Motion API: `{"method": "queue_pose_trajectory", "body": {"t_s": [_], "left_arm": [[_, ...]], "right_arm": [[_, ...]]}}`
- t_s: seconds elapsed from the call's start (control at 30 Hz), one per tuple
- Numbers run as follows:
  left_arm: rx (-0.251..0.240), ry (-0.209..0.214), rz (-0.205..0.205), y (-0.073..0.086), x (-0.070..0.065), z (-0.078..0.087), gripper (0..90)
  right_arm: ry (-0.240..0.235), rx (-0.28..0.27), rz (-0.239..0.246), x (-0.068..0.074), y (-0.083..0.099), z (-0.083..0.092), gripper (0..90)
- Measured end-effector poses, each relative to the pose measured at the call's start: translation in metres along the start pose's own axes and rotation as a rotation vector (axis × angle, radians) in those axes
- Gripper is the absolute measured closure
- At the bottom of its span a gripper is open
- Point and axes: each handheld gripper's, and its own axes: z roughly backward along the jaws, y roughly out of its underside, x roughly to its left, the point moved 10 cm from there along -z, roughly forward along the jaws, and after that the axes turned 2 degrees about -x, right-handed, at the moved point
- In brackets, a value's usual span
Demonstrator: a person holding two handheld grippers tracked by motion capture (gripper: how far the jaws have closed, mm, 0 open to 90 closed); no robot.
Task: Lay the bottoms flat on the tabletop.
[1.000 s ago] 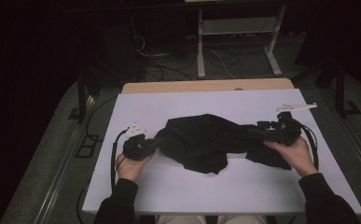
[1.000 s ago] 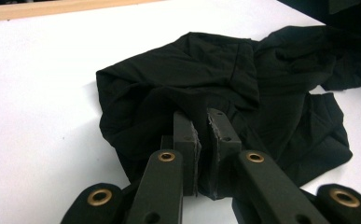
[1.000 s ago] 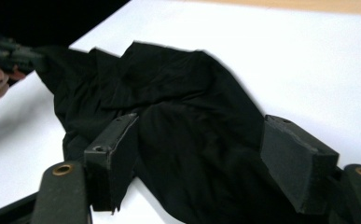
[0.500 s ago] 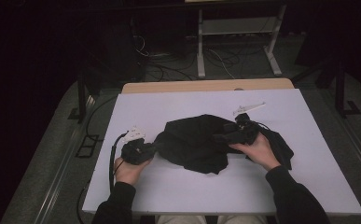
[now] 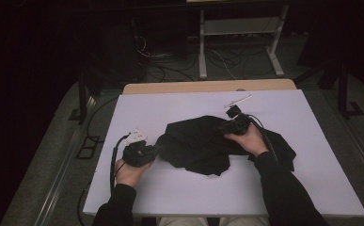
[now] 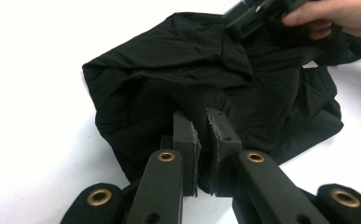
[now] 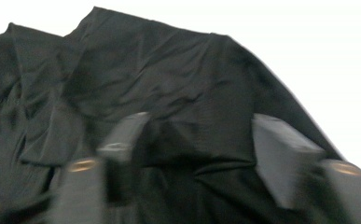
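Observation:
A crumpled black garment (image 5: pixel 203 146) lies in the middle of the white table (image 5: pixel 170 108). My left gripper (image 5: pixel 154 151) holds its left edge; in the left gripper view the pads (image 6: pixel 207 123) are pinched on a fold of the cloth (image 6: pixel 206 60). My right gripper (image 5: pixel 226 126) rests on the garment's upper middle, pointing left. Its jaws have just been closing. In the blurred right gripper view they (image 7: pixel 201 135) still stand apart, with a ridge of the cloth (image 7: pixel 169 84) between them. The right gripper (image 6: pixel 257 16) and its hand also appear at the top of the left gripper view.
A thin white strip (image 5: pixel 238 100) lies on the table behind the right gripper. Part of the garment (image 5: pixel 283 148) spreads out to the right of the right forearm. Beyond the table's wooden far edge (image 5: pixel 208 87) stand a metal frame (image 5: pixel 238 33) and floor cables.
My right hand has moved left from the garment's right end onto its upper middle, and the jaws have narrowed. The left gripper has stayed put on the left edge.

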Motion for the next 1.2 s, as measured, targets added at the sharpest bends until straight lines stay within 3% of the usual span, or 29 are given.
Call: {"method": "queue_pose_trajectory", "body": {"t_s": [0.03,0.07,0.1,0.2,0.27,0.33,0.37,0.4,0.47,0.5,0.6,0.7,0.83,1.0,1.2], "left_arm": [[0.002,-0.001,-0.001,0.000,0.000,0.000,82.5],[0.003,-0.001,0.000,0.001,0.001,-0.001,82.5],[0.005,-0.004,0.002,0.001,0.001,-0.001,82.6],[0.017,-0.009,-0.007,0.002,0.003,0.000,82.6],[0.025,-0.021,-0.015,0.001,0.006,0.003,82.6],[0.015,-0.019,-0.001,-0.003,0.008,0.008,82.6],[0.012,-0.022,-0.001,-0.005,0.009,0.010,82.7],[0.016,-0.028,-0.014,-0.007,0.010,0.013,82.7],[0.021,-0.042,-0.042,-0.014,0.013,0.019,82.6],[0.015,-0.049,-0.047,-0.019,0.014,0.022,82.6],[-0.011,-0.061,-0.065,-0.034,0.016,0.032,82.7],[-0.025,-0.075,-0.094,-0.049,0.017,0.043,82.7],[-0.024,-0.084,-0.119,-0.056,0.017,0.049,82.6],[0.008,-0.084,-0.146,-0.051,0.017,0.050,82.6],[0.012,-0.073,-0.147,-0.049,0.016,0.052,82.6]], "right_arm": [[0.000,0.000,0.000,0.000,0.000,0.000,48.8],[0.014,0.028,0.004,-0.001,0.003,-0.003,60.2],[-0.017,0.035,-0.007,0.003,0.004,-0.004,81.3],[-0.033,0.023,-0.025,0.006,0.001,0.000,84.5],[-0.048,-0.019,-0.034,0.007,-0.008,0.016,85.1],[-0.055,-0.031,-0.042,0.007,-0.011,0.022,85.1],[-0.076,-0.057,-0.064,0.008,-0.018,0.036,85.1],[-0.076,-0.057,-0.064,0.008,-0.018,0.036,85.1],[-0.058,-0.086,-0.061,0.009,-0.029,0.059,85.1],[-0.058,-0.086,-0.061,0.009,-0.029,0.059,85.1],[-0.052,-0.110,-0.053,0.015,-0.037,0.081,85.1],[-0.064,-0.115,-0.038,0.022,-0.038,0.090,85.1],[-0.077,-0.104,-0.027,0.028,-0.035,0.094,85.1],[-0.097,-0.102,-0.040,0.037,-0.022,0.100,85.1],[-0.120,-0.088,-0.048,0.044,-0.008,0.102,85.1]]}}
